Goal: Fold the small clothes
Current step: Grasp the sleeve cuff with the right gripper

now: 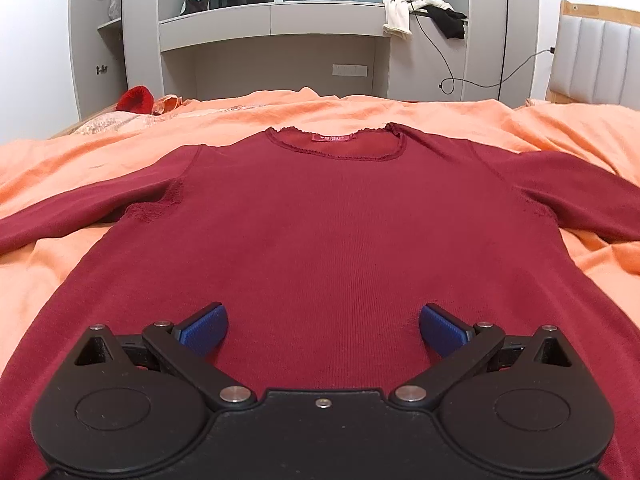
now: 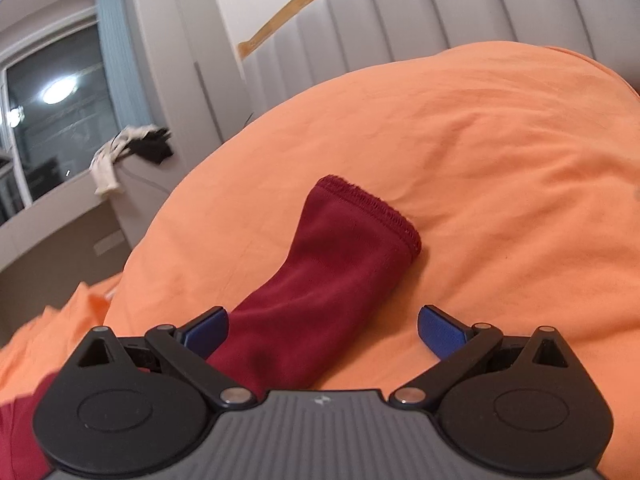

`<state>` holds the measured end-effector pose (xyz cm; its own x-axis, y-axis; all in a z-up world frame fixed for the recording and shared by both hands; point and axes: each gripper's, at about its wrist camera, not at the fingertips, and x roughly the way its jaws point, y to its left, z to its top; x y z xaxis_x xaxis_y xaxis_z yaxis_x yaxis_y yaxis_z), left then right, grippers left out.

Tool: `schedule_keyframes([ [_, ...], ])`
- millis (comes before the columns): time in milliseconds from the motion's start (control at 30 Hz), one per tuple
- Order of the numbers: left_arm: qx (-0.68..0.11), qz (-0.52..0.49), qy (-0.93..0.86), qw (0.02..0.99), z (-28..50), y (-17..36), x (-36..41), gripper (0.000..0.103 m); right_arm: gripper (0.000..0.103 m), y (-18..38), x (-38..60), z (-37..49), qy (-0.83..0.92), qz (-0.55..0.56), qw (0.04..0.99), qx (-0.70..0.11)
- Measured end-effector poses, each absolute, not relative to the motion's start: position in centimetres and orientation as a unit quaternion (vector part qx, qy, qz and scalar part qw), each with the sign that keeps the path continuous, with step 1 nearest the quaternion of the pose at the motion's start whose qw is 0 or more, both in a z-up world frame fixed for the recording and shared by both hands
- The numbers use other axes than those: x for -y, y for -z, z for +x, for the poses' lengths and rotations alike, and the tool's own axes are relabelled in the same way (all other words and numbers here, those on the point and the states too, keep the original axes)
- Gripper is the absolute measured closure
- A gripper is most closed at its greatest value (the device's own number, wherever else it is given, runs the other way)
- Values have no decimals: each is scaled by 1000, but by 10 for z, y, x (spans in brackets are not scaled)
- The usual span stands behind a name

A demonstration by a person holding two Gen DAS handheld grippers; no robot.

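Note:
A dark red long-sleeved top (image 1: pixel 320 220) lies flat and face up on the orange bedspread (image 1: pixel 460 120), its neckline (image 1: pixel 336 144) at the far side and both sleeves spread outward. My left gripper (image 1: pixel 323 330) hovers open over the lower middle of the top, its blue pads wide apart with nothing between them. In the right wrist view, the top's right sleeve (image 2: pixel 332 272) stretches away across the bedspread (image 2: pixel 480 180), ending in a hemmed cuff (image 2: pixel 372 204). My right gripper (image 2: pixel 323 330) is open just above the sleeve, whose cloth runs beside the left pad.
A grey built-in cabinet (image 1: pixel 276 40) and window stand beyond the bed, with loose clothes (image 1: pixel 420 12) and a dangling cable on the ledge. A red item (image 1: pixel 136 98) sits at the bed's far left. A padded grey headboard (image 2: pixel 440 12) is to the right.

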<state>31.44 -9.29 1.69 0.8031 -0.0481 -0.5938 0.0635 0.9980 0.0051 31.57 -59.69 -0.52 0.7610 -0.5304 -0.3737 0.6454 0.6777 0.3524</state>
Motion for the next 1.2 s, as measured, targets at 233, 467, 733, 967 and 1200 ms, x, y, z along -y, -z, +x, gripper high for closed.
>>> schedule_keyframes([
  [233, -313, 14, 30, 949, 314, -16, 93, 0, 21, 11, 596, 311, 347, 250, 899, -92],
  [467, -312, 20, 31, 949, 313, -15, 96, 0, 88, 15, 599, 317, 355, 262, 892, -99],
  [733, -316, 2, 36, 948, 313, -19, 89, 1, 96, -21, 558, 316, 309, 196, 929, -52],
  [967, -305, -20, 26, 952, 311, -30, 77, 1, 97, -59, 473, 329, 227, 75, 971, -10],
  [1200, -277, -78, -11, 958, 314, -50, 50, 1, 97, -77, 362, 348, 110, -57, 992, 0],
])
